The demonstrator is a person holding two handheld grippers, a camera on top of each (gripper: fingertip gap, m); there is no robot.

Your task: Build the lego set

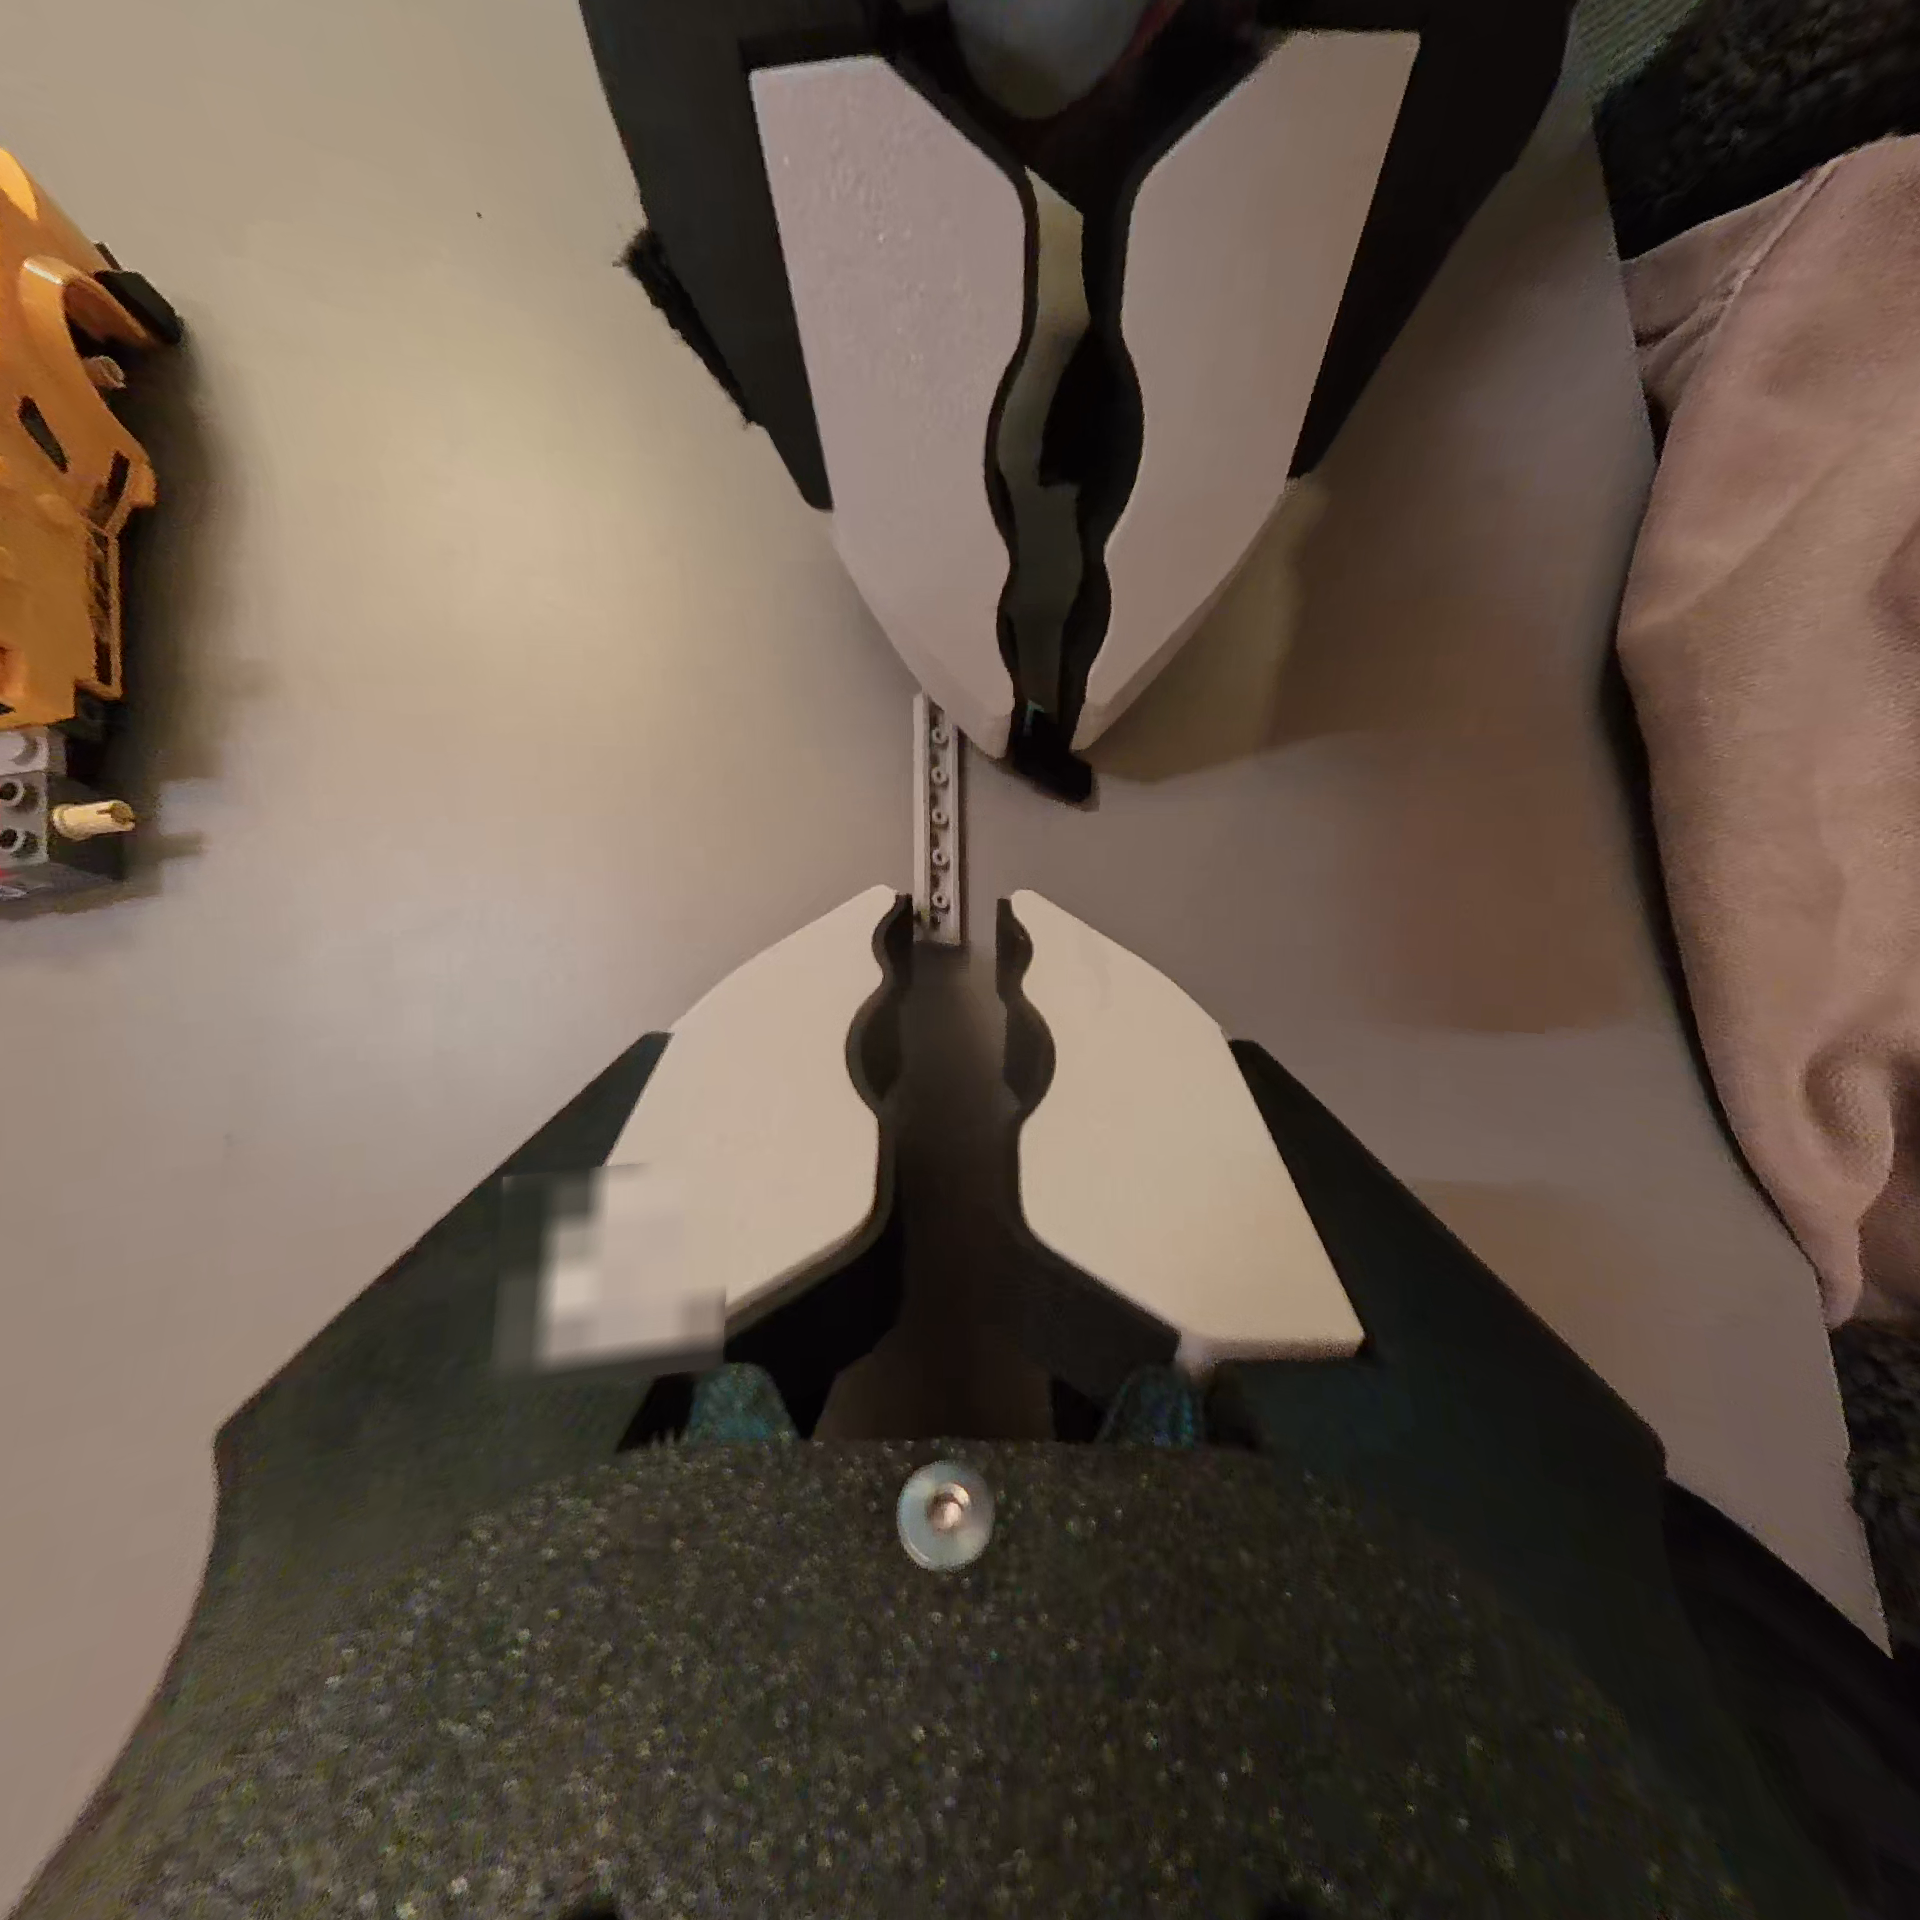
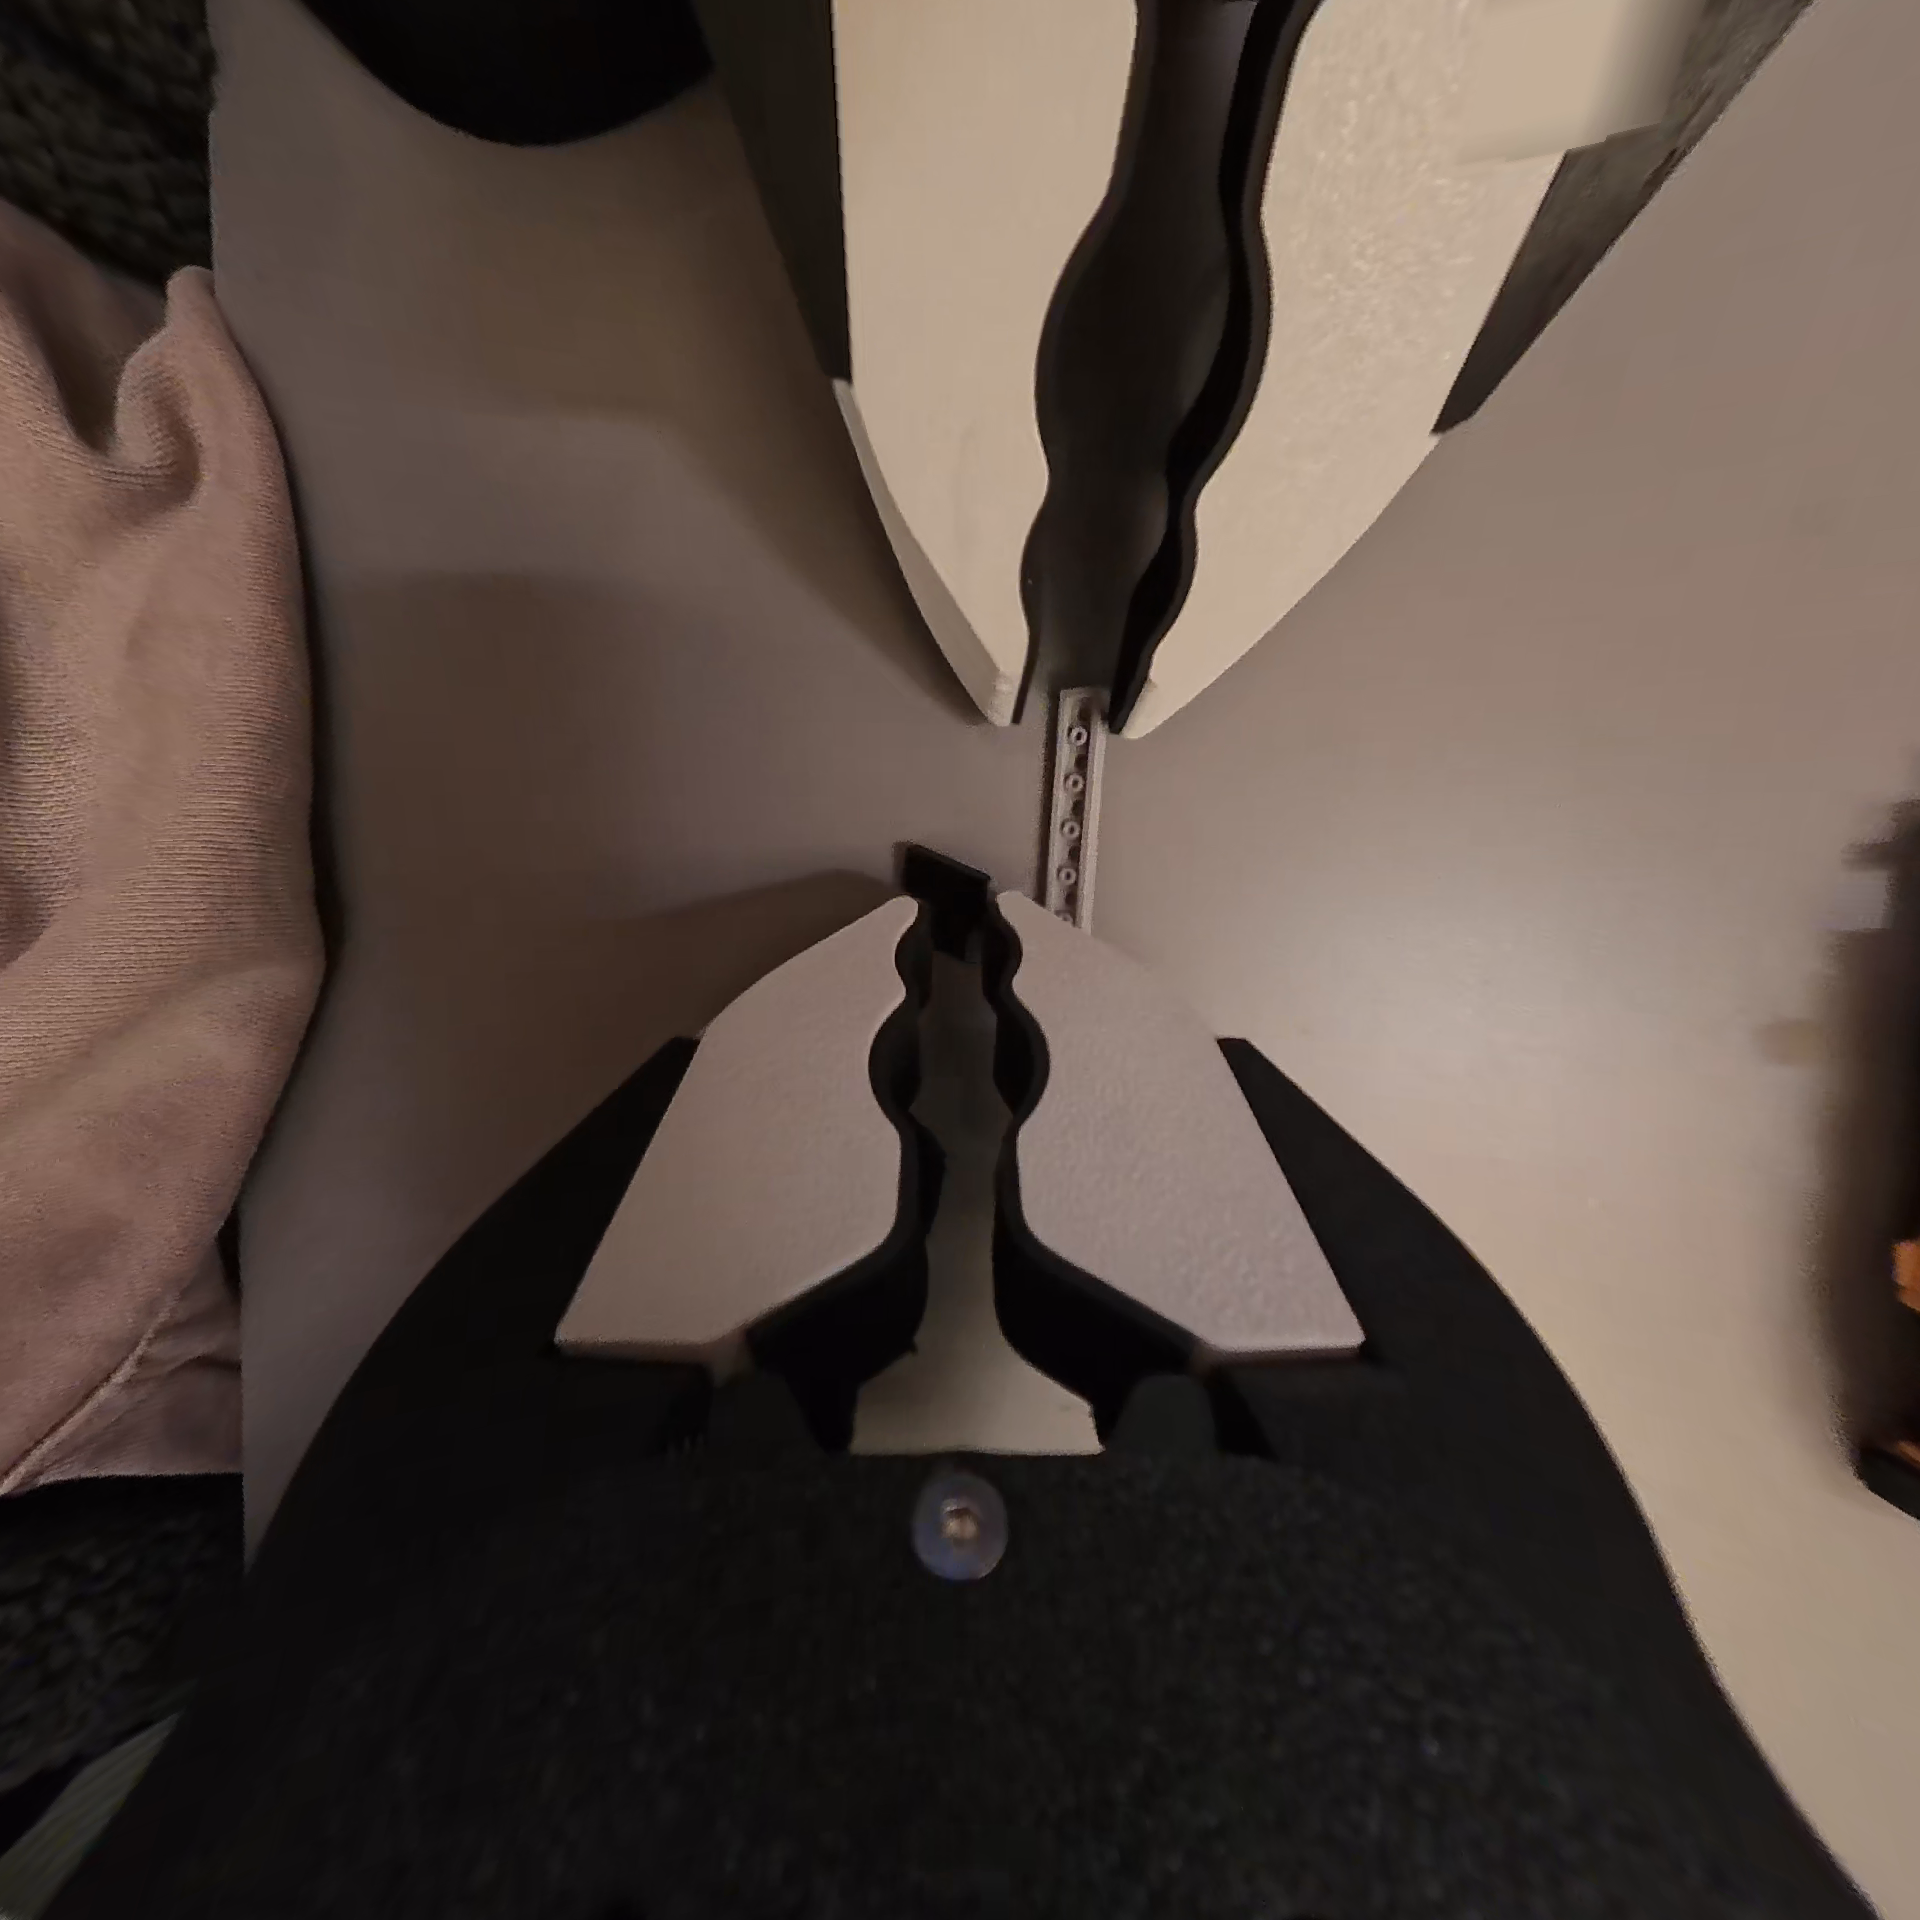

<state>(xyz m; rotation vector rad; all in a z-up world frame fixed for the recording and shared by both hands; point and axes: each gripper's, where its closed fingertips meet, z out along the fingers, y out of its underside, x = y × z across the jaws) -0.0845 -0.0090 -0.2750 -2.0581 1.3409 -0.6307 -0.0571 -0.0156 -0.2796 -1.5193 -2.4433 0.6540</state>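
My left gripper [image 1: 951, 909] is shut on one end of a long, thin grey studded plate [image 1: 940, 810] and holds it above the white table [image 1: 468, 727]. My right gripper [image 1: 1039, 738] faces it from the top of the left wrist view and is shut on a small black piece [image 1: 1058, 771]. In the right wrist view, the right gripper [image 2: 956, 902] holds the black piece [image 2: 943, 881] just left of the near end of the grey plate [image 2: 1072, 810]. The left gripper [image 2: 1070, 709] grips the plate's far end. I cannot tell whether the two pieces touch.
A partly built orange model [image 1: 62, 499] on a black base with grey bricks stands at the left edge of the left wrist view. It shows as a dark blur [image 2: 1881, 1143] in the right wrist view. A person's pale pink sleeve [image 1: 1787, 727] [image 2: 135, 727] lies along the table's side.
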